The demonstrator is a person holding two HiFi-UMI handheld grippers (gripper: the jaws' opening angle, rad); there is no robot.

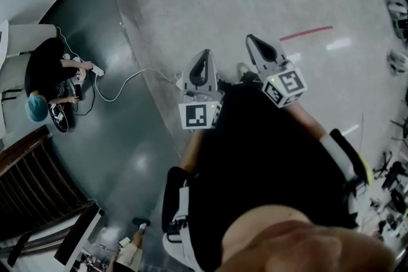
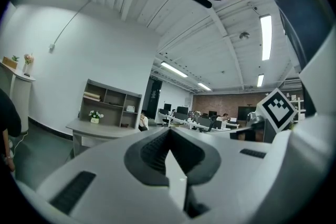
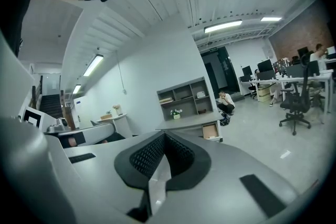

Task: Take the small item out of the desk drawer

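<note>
person's black top (image 1: 268,175) fills the lower centre of the head view, nearest the lens. both tools stick out above it, over the pale floor (image 1: 210,3). left gripper (image 1: 204,55) sits mid frame with the left marker cube (image 1: 199,114) under it. right gripper (image 1: 255,42) is just to its right and slightly higher in frame, with the right marker cube (image 1: 285,86) lower right of it. the two are near each other, not touching.

left gripper view: jaws fully together, tips meeting at frame centre, nothing between the pads, only open room beyond. right gripper view: same, jaws closed tip to tip and holding nothing.

desk (image 3: 189,122) shows mid frame in the right gripper view, well apart from both tools. a shelf unit (image 3: 185,96) stands on it, with a small flower pot (image 3: 176,113) at the unit's left end. drawer (image 3: 211,131) shows as a brown box under the right end of the desk top and looks pulled out. the small item is too far off to make out in any view.

crouched person (image 3: 226,102) is just right of the desk. office chair (image 3: 296,105) is at right of frame. white cable (image 1: 127,83) runs across the dark floor at left of the head view, and a red line (image 1: 306,33) sits upper right.
</note>
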